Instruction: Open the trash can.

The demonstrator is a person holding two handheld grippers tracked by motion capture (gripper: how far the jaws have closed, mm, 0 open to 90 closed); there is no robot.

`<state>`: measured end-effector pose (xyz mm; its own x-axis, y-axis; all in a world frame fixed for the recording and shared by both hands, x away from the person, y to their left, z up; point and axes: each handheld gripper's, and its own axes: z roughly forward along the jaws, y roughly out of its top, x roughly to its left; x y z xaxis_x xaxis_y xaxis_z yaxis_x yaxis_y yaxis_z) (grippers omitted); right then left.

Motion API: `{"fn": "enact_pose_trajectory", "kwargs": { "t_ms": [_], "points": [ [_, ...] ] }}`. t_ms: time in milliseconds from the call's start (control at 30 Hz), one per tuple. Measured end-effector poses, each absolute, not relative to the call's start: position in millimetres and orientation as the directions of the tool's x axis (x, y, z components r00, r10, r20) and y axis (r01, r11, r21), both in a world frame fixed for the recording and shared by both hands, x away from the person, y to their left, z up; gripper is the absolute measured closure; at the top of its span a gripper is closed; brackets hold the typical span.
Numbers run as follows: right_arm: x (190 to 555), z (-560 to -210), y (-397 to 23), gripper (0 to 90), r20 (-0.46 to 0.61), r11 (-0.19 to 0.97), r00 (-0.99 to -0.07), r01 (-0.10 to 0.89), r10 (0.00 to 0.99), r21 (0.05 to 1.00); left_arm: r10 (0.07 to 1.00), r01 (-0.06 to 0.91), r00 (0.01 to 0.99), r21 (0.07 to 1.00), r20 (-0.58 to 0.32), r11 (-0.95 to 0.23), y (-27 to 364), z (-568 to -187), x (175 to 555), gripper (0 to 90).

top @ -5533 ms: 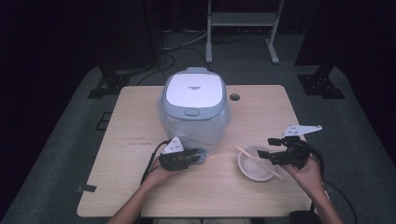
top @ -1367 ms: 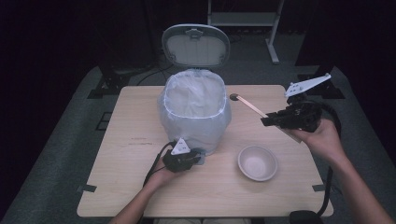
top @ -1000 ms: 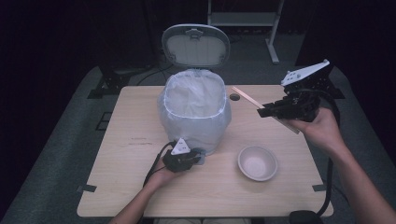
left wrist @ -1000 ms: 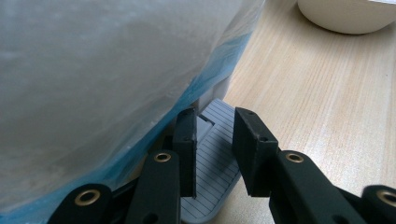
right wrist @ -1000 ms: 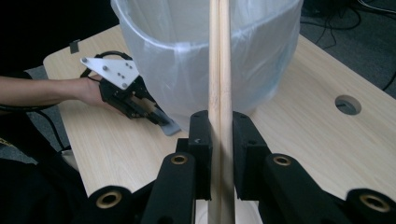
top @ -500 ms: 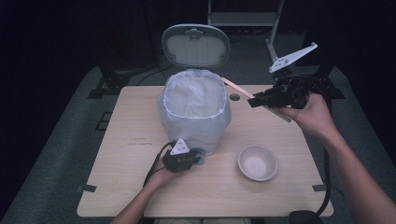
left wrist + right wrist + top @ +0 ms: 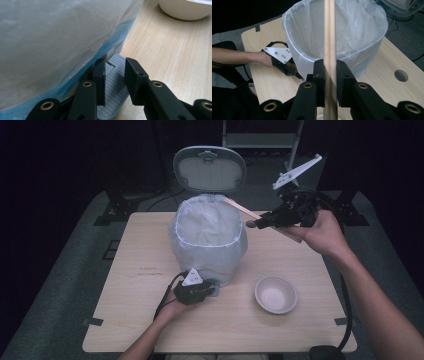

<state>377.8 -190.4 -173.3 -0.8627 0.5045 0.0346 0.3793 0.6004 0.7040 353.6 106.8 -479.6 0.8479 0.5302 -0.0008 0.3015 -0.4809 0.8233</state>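
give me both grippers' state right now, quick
Left gripper: open, fingers over the bin's pedal.
Right gripper: shut on the chopsticks, above the bin.

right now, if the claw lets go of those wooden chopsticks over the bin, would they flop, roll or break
The pair of thin wooden chopsticks looks straight and rigid, so probably no flopping. They seem light and unlikely to break. Released above the white bag-lined bin, they would likely drop in rather than roll.

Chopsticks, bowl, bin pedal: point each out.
chopsticks [image 7: 329,32], right gripper view, on the shaft above the claw.
bowl [image 7: 276,294], high view, on its inner bottom.
bin pedal [image 7: 112,82], left gripper view, on the ribbed grey surface between the claw's jaws.
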Motion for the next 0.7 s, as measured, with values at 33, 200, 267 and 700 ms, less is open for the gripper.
{"fn": "enact_pose_trajectory", "kwargs": {
  "t_ms": [33,200,267,700],
  "points": [
    [380,-171,-187,79.1,0.03,0.606,-0.864,0.377,0.503,0.7,0.53,0.301,0.848,0.823,0.0,-0.481,107,-480,354,71.3],
    [386,-167,-179,79.1,0.025,0.612,-0.865,0.375,0.501,0.696,0.529,0.301,0.849,0.823,-0.001,-0.481,107,-480,354,71.2],
    [388,-165,-174,79.2,0.026,0.614,-0.866,0.375,0.499,0.694,0.529,0.301,0.849,0.823,-0.001,-0.481,107,-480,354,71.3],
    [401,-159,-147,79.1,0.011,0.643,-0.875,0.364,0.483,0.674,0.531,0.301,0.847,0.823,0.001,-0.482,107,-480,353,71.3]
  ]
}}
